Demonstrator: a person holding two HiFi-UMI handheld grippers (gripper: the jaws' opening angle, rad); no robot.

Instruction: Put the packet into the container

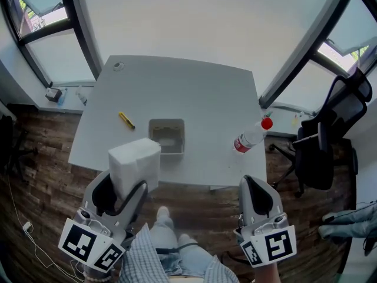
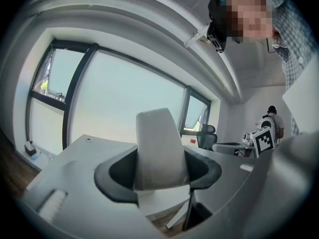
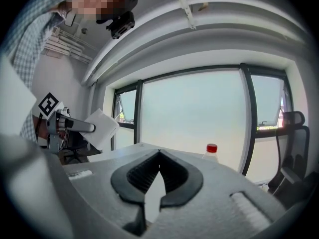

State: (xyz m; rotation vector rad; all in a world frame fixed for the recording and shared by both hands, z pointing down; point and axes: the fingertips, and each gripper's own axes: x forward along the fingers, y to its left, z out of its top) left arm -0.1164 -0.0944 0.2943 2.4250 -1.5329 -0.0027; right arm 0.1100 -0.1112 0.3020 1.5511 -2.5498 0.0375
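Packet [image 1: 135,163] is clamped upright in the left gripper [image 1: 125,188], at 7 o'clock from the container [image 1: 166,135], over the table [image 1: 194,93] edge, likely for dropping in. Right gripper [image 1: 259,188] has jaws together, empty, idle at 5 o'clock.

Bright, even daylight from the windows [image 1: 36,2] behind the table [image 1: 194,93]; panes wash out to near white. Shadows soft, faint. Strong fisheye bending everywhere, dark rounded corners in both gripper views. White packet [image 1: 134,161] close to blown out. Nearest foreground in the gripper views slightly soft.
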